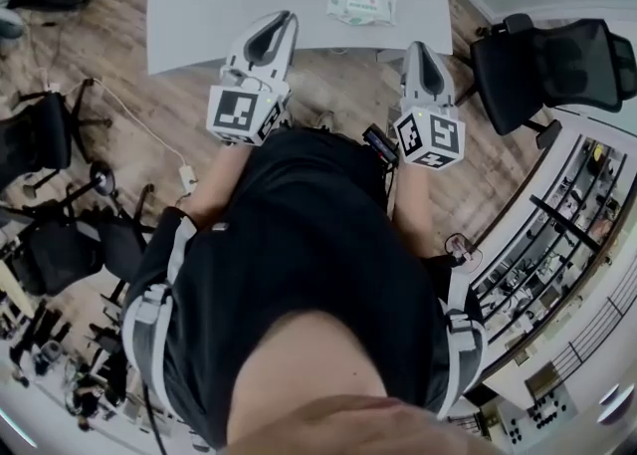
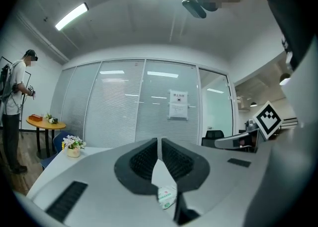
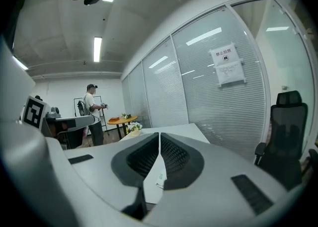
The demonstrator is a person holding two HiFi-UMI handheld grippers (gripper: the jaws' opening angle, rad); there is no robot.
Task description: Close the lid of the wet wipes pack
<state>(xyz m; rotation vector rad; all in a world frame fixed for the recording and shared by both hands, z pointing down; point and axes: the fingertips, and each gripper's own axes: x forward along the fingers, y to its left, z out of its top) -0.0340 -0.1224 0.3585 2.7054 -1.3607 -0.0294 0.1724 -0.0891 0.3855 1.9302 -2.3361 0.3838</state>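
The wet wipes pack (image 1: 361, 4), white with green print, lies flat on the white table (image 1: 219, 5) near its far right part. Whether its lid is down I cannot tell. Both grippers hang close to the person's body, short of the table's near edge and apart from the pack. My left gripper (image 1: 286, 18) is shut and empty; in its own view its jaws (image 2: 159, 141) meet, with a strip of the pack (image 2: 167, 196) showing below them. My right gripper (image 1: 419, 46) is shut too, with nothing between its jaws (image 3: 159, 134).
Black office chairs stand at the right (image 1: 557, 65) and left (image 1: 40, 139). A cable with a power strip (image 1: 187, 178) lies on the wooden floor. A flower pot (image 2: 73, 146) sits on the table's far corner. A person (image 3: 92, 114) stands by a round orange table (image 3: 119, 120).
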